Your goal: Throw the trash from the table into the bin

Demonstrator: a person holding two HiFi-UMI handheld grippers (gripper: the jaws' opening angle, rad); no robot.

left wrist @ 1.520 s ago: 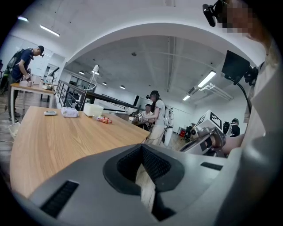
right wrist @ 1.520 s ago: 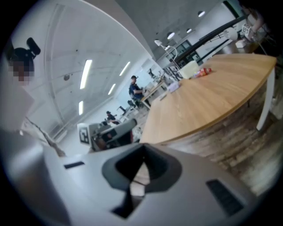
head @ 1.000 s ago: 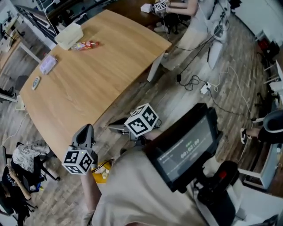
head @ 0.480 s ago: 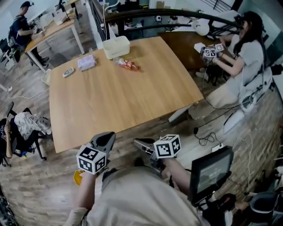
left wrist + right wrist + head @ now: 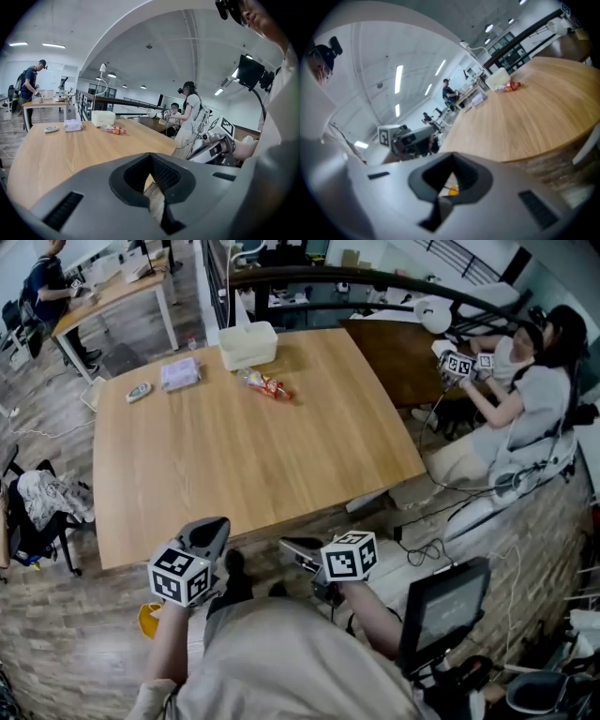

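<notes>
We are looking at 1 piece of trash, a red snack wrapper [image 5: 266, 384], lying on the far part of the wooden table [image 5: 234, 465], well apart from both of our grippers. Just beyond it 1 white box [image 5: 247, 343] is sitting near the far edge. To the left of the box 1 pale purple tissue pack [image 5: 178, 373] and 1 small remote [image 5: 138, 391] are lying side by side, apart from each other.

We are holding 2 grippers at the near edge of the table, above the floor. The left gripper [image 5: 211, 531] is pointing toward the table with its jaws pressed together and nothing between them. The right gripper [image 5: 298, 547] is doing the same, closed and empty.

On the floor under our left arm 1 yellow bin [image 5: 150, 620] is showing, partly hidden. Farther out, 1 seated person [image 5: 530, 390] is working at the dark table on the right, and 1 standing person [image 5: 45, 282] is working at a desk at the far left.
</notes>
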